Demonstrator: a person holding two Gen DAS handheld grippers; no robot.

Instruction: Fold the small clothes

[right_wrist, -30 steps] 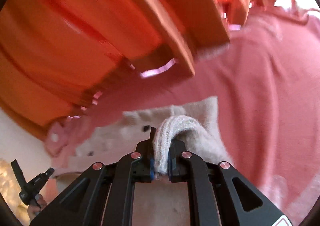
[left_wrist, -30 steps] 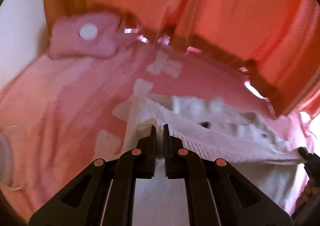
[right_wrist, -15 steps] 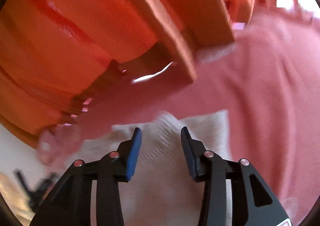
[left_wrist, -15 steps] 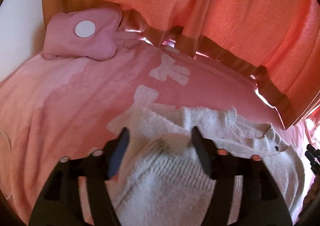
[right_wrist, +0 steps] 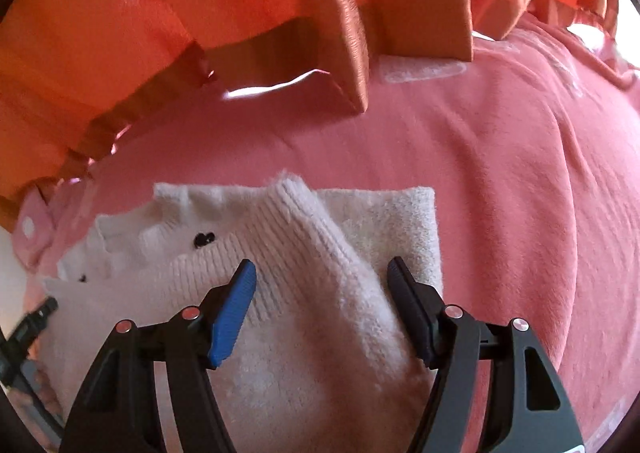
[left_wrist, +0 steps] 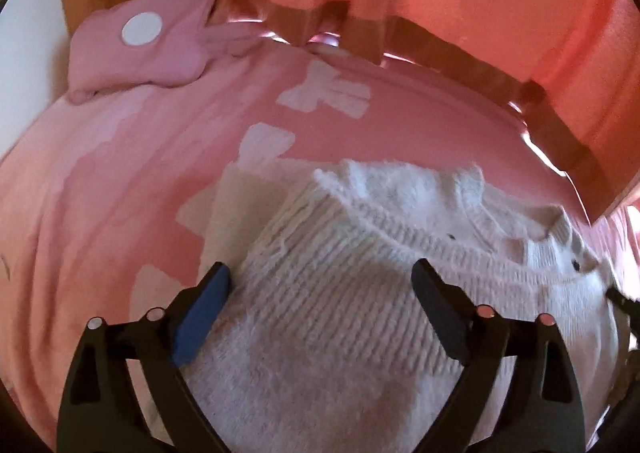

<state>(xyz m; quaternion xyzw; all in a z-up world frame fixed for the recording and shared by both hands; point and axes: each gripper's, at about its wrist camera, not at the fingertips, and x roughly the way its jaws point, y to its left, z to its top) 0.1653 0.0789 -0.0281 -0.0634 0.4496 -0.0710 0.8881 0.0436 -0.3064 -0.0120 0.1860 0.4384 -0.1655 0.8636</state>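
White knit sweater [left_wrist: 332, 293] lies on pink blanket [left_wrist: 100, 193] | left gripper [left_wrist: 320, 285], right gripper [right_wrist: 320, 277] spread, empty | soft, light, floppy; judged best pinched at ribbed sleeve edges.

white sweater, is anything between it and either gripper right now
Nothing visible. The left gripper and the right gripper are both open directly over the white sweater, which lies on the pink blanket with nothing covering it.

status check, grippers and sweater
Left gripper open, right gripper open, both over the sweater. Sweater lies on pink blanket, sleeves folded in. Nothing in the way.
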